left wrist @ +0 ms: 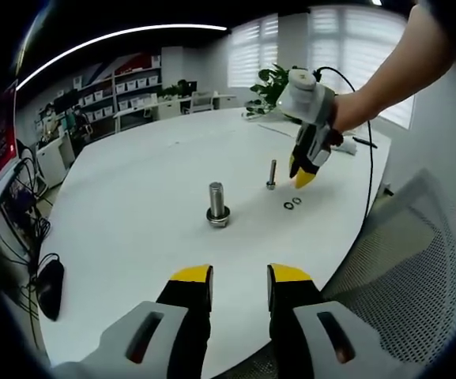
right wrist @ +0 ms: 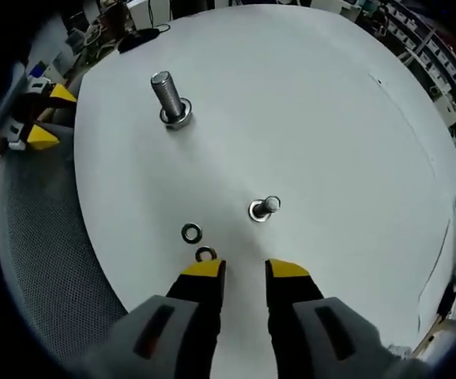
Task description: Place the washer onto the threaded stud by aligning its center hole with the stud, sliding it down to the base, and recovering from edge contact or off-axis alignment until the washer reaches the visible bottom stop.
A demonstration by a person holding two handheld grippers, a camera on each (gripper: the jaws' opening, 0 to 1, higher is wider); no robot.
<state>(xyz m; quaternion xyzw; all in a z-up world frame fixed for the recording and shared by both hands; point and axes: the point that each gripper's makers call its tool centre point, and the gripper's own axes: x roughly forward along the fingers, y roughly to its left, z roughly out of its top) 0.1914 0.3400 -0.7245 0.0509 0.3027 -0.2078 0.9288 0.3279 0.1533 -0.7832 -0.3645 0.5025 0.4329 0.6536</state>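
Both views are bright and evenly lit. In the left gripper view, daylight enters through blinded windows (left wrist: 354, 55) at the far side, slightly blown out, and a ceiling light strip (left wrist: 117, 35) bends into a long arc from fisheye distortion. The white table (left wrist: 133, 197) reflects light softly with mild glare; the large bolt (left wrist: 217, 204) casts only a faint, short shadow. Edges curve strongly and soften, while the centre stays fairly sharp.
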